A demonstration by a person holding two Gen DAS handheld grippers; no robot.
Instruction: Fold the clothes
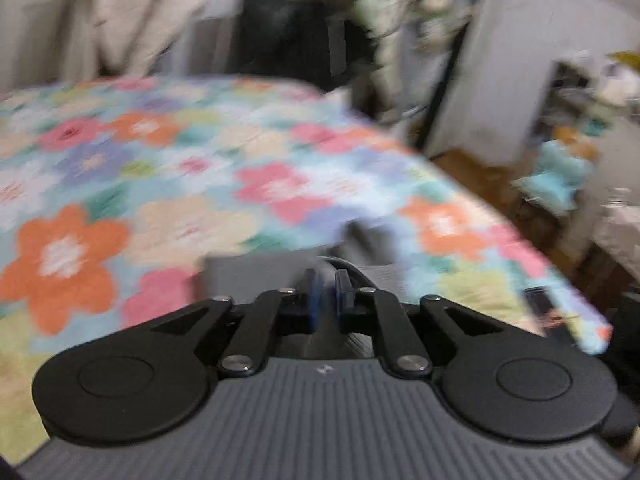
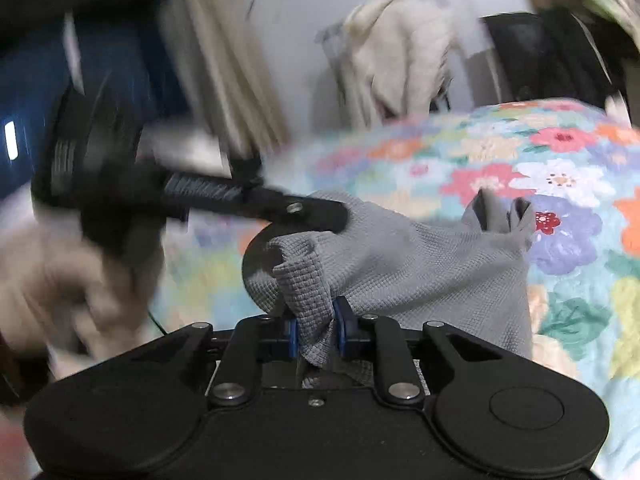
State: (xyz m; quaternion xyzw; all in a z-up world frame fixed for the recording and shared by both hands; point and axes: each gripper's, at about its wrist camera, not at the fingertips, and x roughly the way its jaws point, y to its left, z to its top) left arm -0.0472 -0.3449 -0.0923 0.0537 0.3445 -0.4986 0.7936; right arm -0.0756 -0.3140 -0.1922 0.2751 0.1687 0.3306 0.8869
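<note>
The right gripper point(image 2: 316, 334) fills the bottom of its own view, its blue pads point(image 2: 293, 342) pinched tight on a bunched fold of a grey waffle-knit cloth point(image 2: 400, 264). From that pinch the cloth spreads up and to the right, draping down onto a flowered bedspread point(image 2: 560, 184), with a small crumpled peak standing at its far edge. The left gripper point(image 2: 340, 220) comes in from the left side of this view, blurred, and its dark tip lies against the top of the cloth; a person's hand point(image 2: 52, 280) shows as a pale smear behind it. In the left wrist view the left gripper's own blue pads point(image 1: 313, 300) stand close together with a narrow gap, and grey cloth point(image 1: 248, 276) lies just under and ahead of them; the picture is too smeared to be sure, but a strip of cloth seems to run between them. Pale clothes point(image 2: 400, 52) hang behind the bed.
</note>
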